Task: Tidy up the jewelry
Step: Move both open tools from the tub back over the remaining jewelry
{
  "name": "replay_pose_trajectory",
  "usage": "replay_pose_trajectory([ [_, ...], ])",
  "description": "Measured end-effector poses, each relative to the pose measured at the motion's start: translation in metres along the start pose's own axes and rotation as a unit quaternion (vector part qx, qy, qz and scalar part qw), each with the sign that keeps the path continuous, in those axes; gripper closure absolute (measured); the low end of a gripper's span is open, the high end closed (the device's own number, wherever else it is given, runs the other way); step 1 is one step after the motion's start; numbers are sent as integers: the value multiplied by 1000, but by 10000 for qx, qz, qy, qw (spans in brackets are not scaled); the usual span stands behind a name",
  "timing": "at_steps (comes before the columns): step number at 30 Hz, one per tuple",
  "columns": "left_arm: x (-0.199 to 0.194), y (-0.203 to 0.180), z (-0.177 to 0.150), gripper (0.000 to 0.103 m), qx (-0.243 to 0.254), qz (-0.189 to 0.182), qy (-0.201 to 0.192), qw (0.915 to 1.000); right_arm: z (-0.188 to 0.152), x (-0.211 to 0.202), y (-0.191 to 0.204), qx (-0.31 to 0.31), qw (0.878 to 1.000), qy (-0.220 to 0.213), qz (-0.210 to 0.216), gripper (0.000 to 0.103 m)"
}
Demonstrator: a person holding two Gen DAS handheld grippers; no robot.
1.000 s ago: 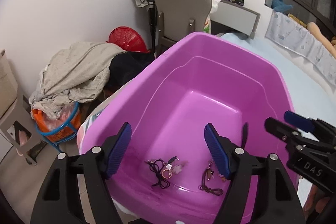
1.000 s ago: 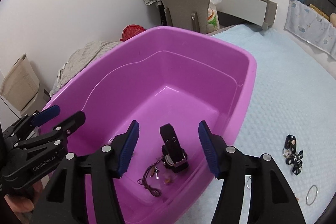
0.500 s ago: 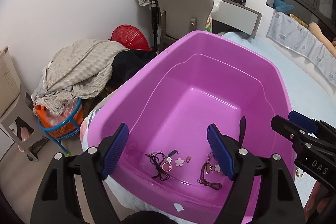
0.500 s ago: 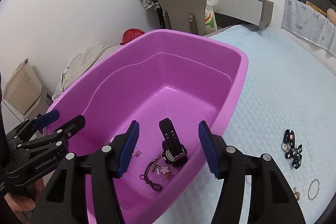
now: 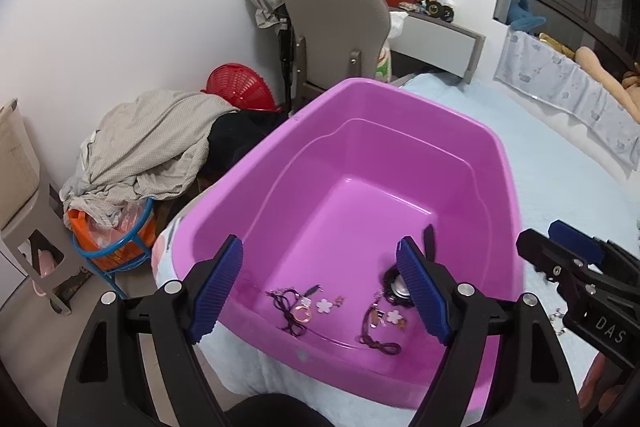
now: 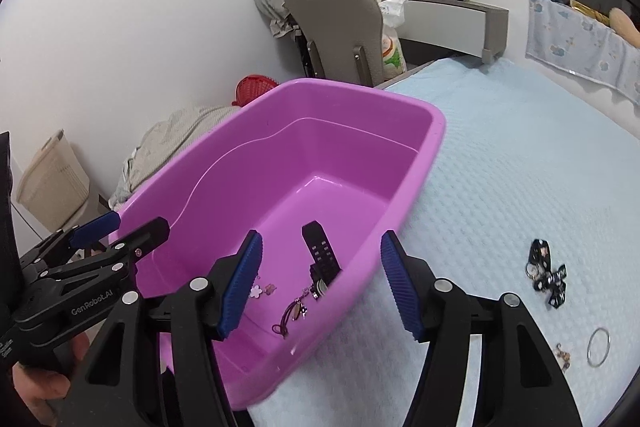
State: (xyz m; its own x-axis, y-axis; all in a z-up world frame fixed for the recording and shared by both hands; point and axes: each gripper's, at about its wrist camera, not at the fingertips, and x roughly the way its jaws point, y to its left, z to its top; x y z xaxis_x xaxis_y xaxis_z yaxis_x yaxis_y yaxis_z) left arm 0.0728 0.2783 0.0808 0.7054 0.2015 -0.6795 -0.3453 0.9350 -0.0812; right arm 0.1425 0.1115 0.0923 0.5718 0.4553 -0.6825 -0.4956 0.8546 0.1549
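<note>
A purple plastic tub (image 5: 400, 131) (image 6: 424, 131) stands on the light blue bed. In its near end lie a black watch (image 6: 322, 259) (image 5: 396, 285), dark cord necklaces with pendants (image 5: 294, 309) (image 6: 292, 313) and small white flower charms (image 5: 324, 305) (image 6: 256, 291). My left gripper (image 5: 320, 289) is open and empty above the tub's near rim. My right gripper (image 6: 320, 285) is open and empty over the tub's right rim. On the bed to the right lie a black keychain cluster (image 6: 546, 273), a silver ring (image 6: 599, 345) and a small charm (image 6: 562, 351).
Beyond the tub stand a grey chair (image 5: 336, 27), a red basket (image 5: 240, 85) and a pile of grey clothes (image 5: 148, 143) over a blue wire basket (image 5: 116, 239). A beige hamper (image 6: 52, 183) stands at left. The bed (image 6: 520, 167) spreads right.
Both grippers have pulled back and up from the tub. The right gripper has shifted right over the tub's rim; more of the bed and the loose jewelry shows.
</note>
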Motion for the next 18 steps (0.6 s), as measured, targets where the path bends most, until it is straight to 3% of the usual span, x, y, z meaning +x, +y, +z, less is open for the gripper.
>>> replay_pose_trajectory([
  [8, -16, -30, -15, 25, 224, -237, 34, 9995, -27, -35, -23, 292, 9994, -129, -111, 44],
  [18, -37, -69, -40, 16, 369, -562, 91, 9977, -79, -86, -63, 603, 9967, -208, -509, 39],
])
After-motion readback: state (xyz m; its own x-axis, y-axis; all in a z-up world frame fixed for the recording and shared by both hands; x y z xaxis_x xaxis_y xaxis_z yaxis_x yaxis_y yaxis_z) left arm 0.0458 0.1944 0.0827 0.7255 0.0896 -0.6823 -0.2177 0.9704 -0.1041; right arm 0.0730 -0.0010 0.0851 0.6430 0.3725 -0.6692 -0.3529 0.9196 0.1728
